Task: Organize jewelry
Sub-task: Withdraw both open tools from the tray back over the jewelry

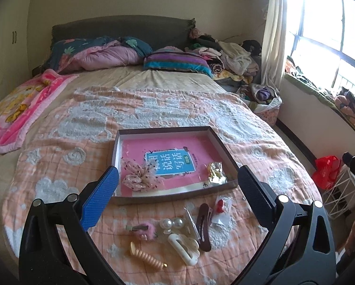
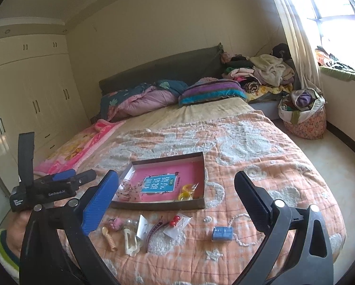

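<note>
Jewelry and hair accessories lie loose on a bed's orange quilt [image 1: 58, 142], nearest the cameras, waiting to be sorted. Both claws are spread wide and hold nothing: the left claw [image 1: 177, 190] hovers over the loose pile, the right claw [image 2: 176, 194] hangs beside it, a little further right. Closest in the pile are a cream spiral hair stick [image 1: 147, 254] and a white hair claw clip [image 1: 184, 247]. Just beyond them sit a pink fuzzy clip [image 1: 143, 229], a pair of pearl pieces [image 1: 170, 223], a brown snap clip [image 1: 204, 226] and a small clear packet with red beads [image 1: 219, 210]. Apart to the right lies a small blue block [image 2: 222, 233]. Further back, touching the quilt, is a shallow open box [image 1: 175, 196] lined with a pink printed sheet. Inside it already rest a pink dotted fabric scrunchie [image 1: 139, 178] at the left and a yellow-gold item [image 1: 216, 172] at the right; what exactly that is cannot be told. Judging by this, the sorting is at an early stage: two pieces are in the box, and about seven remain outside it.
</note>
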